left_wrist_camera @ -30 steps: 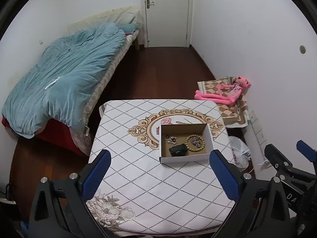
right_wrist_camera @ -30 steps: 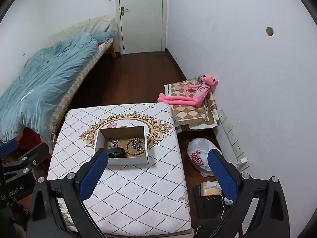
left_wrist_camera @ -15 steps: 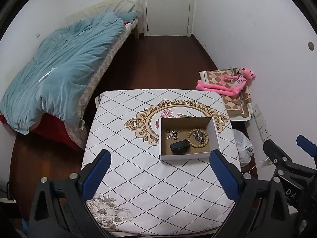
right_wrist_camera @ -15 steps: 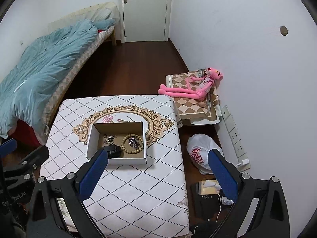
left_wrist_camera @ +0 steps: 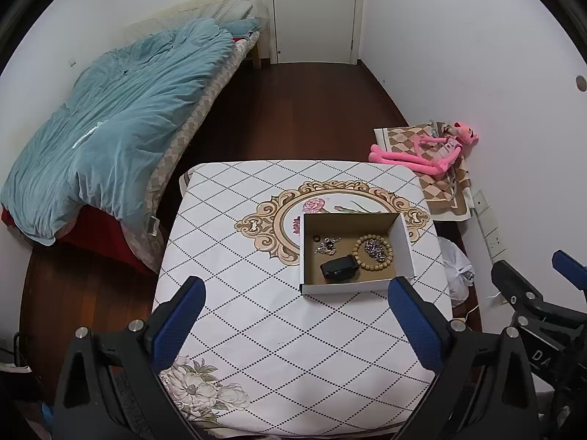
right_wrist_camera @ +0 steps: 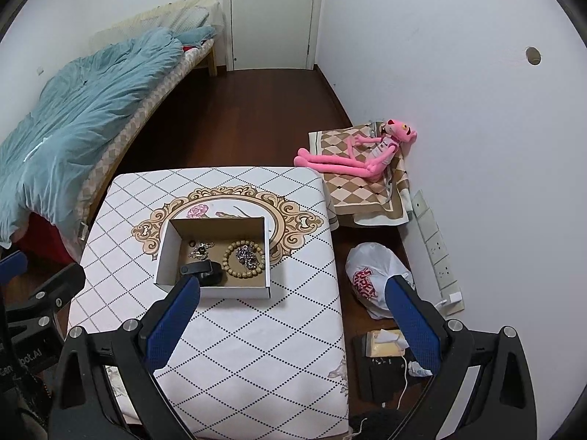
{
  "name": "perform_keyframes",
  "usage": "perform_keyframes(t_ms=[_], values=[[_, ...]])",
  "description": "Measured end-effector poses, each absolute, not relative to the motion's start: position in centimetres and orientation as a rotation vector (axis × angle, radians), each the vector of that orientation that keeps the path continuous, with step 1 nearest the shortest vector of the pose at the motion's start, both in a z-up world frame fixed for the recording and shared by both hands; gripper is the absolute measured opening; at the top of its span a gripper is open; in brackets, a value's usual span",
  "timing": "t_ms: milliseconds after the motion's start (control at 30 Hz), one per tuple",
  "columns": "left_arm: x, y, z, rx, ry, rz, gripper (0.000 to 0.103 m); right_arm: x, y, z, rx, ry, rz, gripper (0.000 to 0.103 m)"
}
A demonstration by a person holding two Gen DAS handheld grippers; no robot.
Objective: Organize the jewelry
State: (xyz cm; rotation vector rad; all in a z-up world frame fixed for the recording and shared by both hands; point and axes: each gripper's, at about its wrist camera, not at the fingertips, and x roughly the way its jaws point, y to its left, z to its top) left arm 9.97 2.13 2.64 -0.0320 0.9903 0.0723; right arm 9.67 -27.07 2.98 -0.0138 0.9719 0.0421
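- Cardboard box (left_wrist_camera: pixel 352 253) sits on the patterned table (left_wrist_camera: pixel 256 330), on the far-right part as seen from the left wrist.
- Inside the box: wooden bead bracelet (left_wrist_camera: pixel 372 253) with a metal chain piece (left_wrist_camera: pixel 374 248) lying within its loop; a small cluster of metal trinkets (left_wrist_camera: pixel 327 245) and a dark ring (left_wrist_camera: pixel 315 238) to its left; black case (left_wrist_camera: pixel 339 267) toward the near wall.
- Judgement: no jewelry visible loose on the table; all pieces seen lie in the box, so the gathering looks done or the sorting not yet begun. Cannot tell which.
- Left gripper (left_wrist_camera: pixel 293 319): fingers spread wide, holding nothing; box lies ahead, nearer its right finger, well apart.
- Right gripper (right_wrist_camera: pixel 293 315): fingers spread wide, empty; box lies ahead-left, past its left fingertip.
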Motion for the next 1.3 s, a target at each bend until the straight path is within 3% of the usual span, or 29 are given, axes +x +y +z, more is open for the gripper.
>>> perform_keyframes(t_ms=[1300], values=[[9.21, 2.94, 1.98, -0.028, 0.996, 0.099, 0.101, 9.40, -26.86, 3.18, -0.013, 0.981, 0.058, 0.102]])
